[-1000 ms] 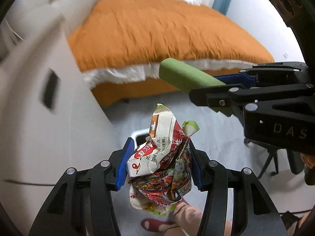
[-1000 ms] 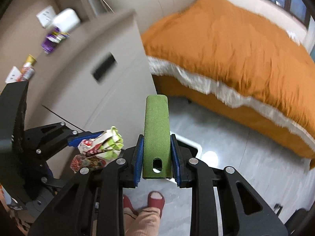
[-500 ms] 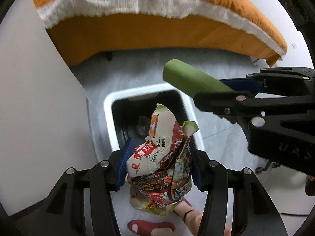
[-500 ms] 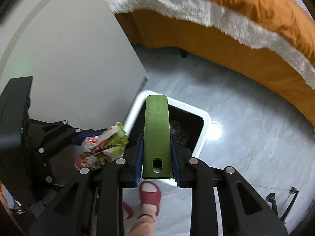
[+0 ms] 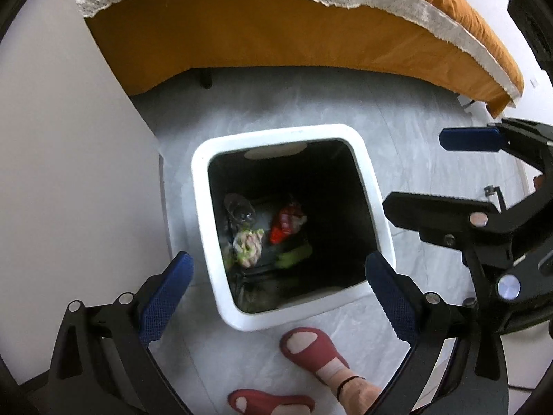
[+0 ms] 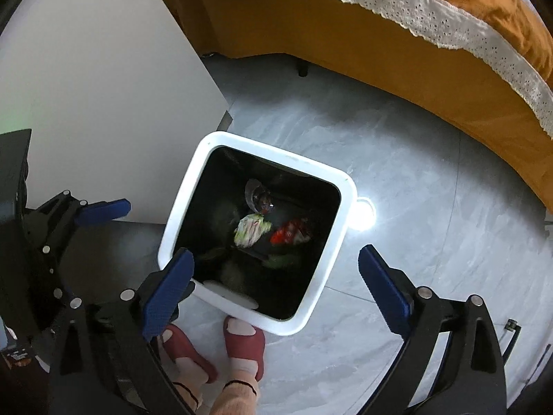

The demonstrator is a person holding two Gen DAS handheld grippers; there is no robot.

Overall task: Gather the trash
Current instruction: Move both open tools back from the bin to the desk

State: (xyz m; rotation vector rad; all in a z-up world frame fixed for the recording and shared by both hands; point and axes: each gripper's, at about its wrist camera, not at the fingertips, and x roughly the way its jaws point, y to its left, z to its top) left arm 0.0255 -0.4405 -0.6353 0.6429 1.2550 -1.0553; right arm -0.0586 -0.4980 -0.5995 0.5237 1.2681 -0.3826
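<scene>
Left wrist: my left gripper (image 5: 276, 290) has just sprung its jaws wide, nothing between them, above the white bin (image 5: 207, 207); crumpled wrapper (image 5: 247, 247) lies inside.

Right wrist: my right gripper (image 6: 276, 276) likewise just released, jaws empty; green piece (image 6: 281, 261) blurred inside bin (image 6: 340, 235).

Floor (image 5: 408, 110): grey, marbled, glossy, with a bright light reflection just beside the bin at its 3 o'clock in the right view.

On it:
- Bin (image 5: 204, 186), white-rimmed, black inside, upright, centre of both views.
- Cabinet (image 5: 69, 173), pale, at the bin's 9 o'clock, just beside it.
- Bed (image 5: 276, 34), orange with white lace trim, at 12 o'clock, standing on a dark leg (image 5: 206, 77), well apart from the bin.
- Two red slippers (image 5: 311, 349), worn, at 6 o'clock, near the bin.
</scene>
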